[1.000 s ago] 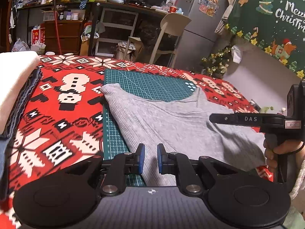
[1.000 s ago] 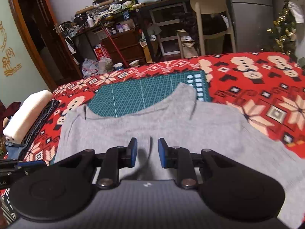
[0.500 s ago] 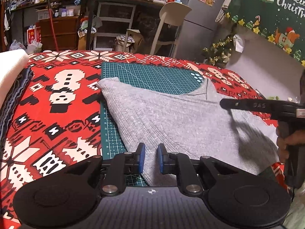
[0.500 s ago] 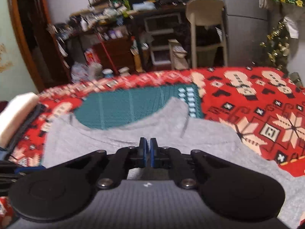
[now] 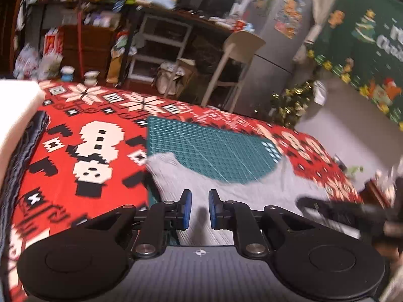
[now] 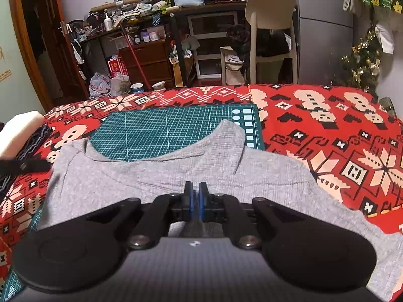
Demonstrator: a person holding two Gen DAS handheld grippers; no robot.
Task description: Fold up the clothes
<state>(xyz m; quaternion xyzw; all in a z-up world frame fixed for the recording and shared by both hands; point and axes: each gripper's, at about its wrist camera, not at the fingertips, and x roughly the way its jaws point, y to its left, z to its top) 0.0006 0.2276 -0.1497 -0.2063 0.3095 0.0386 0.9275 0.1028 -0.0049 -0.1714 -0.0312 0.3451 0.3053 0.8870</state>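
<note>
A grey garment [image 6: 151, 176] lies spread flat, partly on a green cutting mat [image 6: 163, 128] and partly on a red Christmas blanket [image 6: 327, 138]. My right gripper [image 6: 196, 196] sits low over the garment's near edge, its blue pads together and a dark bit of grey cloth bunched right under them. My left gripper [image 5: 199, 209] hovers over the garment's [image 5: 226, 191] left part, its pads a narrow gap apart with nothing between them. The left wrist view is motion-blurred and shows the right gripper [image 5: 340, 209] as a dark bar at the right.
A stack of folded clothes with a white piece on top [image 5: 15, 115] lies at the blanket's left edge. Beyond the far edge stand a beige chair [image 6: 272, 37], cluttered desks and shelves, and a grey fridge [image 5: 274, 37]. A small Christmas tree [image 6: 362, 58] stands at the right.
The right gripper's jaws closed over the near edge of the grey garment. The left gripper slid sideways over the garment's left part, its narrow gap unchanged.
</note>
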